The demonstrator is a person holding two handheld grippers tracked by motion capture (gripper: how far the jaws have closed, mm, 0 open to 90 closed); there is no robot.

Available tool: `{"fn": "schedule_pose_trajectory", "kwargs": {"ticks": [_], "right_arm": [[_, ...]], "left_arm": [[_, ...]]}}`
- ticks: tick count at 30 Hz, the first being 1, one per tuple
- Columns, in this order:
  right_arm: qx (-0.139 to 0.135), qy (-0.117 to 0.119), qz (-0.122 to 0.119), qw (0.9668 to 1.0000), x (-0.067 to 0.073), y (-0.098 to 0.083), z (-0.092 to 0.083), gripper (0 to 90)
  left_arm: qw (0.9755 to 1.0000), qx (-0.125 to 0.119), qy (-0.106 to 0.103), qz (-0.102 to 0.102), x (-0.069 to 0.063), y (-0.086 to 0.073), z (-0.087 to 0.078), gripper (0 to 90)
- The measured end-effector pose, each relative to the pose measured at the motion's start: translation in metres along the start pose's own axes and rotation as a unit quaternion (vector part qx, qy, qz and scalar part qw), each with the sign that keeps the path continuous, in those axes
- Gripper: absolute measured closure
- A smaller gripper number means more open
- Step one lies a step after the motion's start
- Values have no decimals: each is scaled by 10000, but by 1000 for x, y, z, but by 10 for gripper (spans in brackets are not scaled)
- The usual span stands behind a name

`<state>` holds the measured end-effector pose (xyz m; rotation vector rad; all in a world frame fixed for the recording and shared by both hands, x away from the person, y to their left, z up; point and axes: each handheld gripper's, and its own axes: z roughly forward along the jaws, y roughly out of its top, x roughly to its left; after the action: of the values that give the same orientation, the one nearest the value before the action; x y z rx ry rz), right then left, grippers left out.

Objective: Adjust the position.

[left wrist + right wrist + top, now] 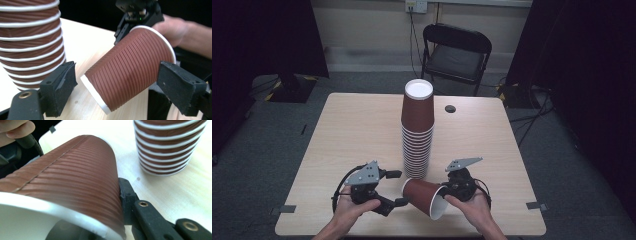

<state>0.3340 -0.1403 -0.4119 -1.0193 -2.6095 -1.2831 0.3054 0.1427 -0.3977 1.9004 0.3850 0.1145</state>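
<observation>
right claw [443,192] is clamped on the rim end of a cup [424,196] lying tilted at 6 o'clock of the stack [417,135], near the surface's [352,130] front edge. left claw [398,188] is open, jaws either side of the cup's base, not pressing.

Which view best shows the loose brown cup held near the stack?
The left gripper view: the cup lies tilted, whole from base to rim, between open jaws. The high view shows it small, gripped by the right gripper. The right gripper view crops it close.
</observation>
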Motion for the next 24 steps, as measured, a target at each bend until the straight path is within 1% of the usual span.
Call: {"fn": "schedule_pose_trajectory", "kwargs": {"ticks": [2,3,5,7,9,10,11,12,13,14,16,19,20,22,23,24], "right_arm": [[99,34,27,9999,-1,2,1,863],[150,59,46,9999,-2,3,2,863],[208,74,55,9997,-2,5,2,863],[269,135,89,9995,-3,7,3,863],[380,152,94,9991,-4,9,5,863],[432,162,83,9989,-4,11,6,863],[469,167,76,9987,-4,12,6,863],[520,178,78,9985,-4,13,7,863],[591,203,65,9980,-4,15,8,863],[638,228,58,9977,-3,16,9,863],[756,297,35,9967,-3,18,11,863],[967,364,69,9946,-2,21,15,863],[1034,367,101,9939,-2,22,16,862],[1127,368,58,9929,-1,24,18,863],[1153,349,42,9927,-1,25,18,864],[1211,348,54,9920,-2,27,18,864]], "left_arm": [[9998,114,-70,137,-2,0,3,157],[9996,168,-70,195,-2,1,4,156],[9993,263,-108,238,-4,1,7,156],[9990,333,-60,309,-5,1,9,155],[9984,417,-90,368,-7,1,11,155],[9980,447,-99,429,-7,1,12,155],[9978,476,-61,468,-8,0,14,155],[9970,553,-38,532,-8,0,15,155],[9965,581,-74,592,-9,-1,16,155],[9954,672,-73,677,-9,-1,17,155],[9941,756,-102,772,-12,-2,20,155],[9927,815,-110,878,-15,-2,24,155],[9920,860,-131,919,-15,-2,25,154],[9902,924,-125,1039,-16,-2,30,149],[9885,978,-94,1145,-17,-2,31,142],[9882,985,-89,1172,-18,-1,32,139]]}}
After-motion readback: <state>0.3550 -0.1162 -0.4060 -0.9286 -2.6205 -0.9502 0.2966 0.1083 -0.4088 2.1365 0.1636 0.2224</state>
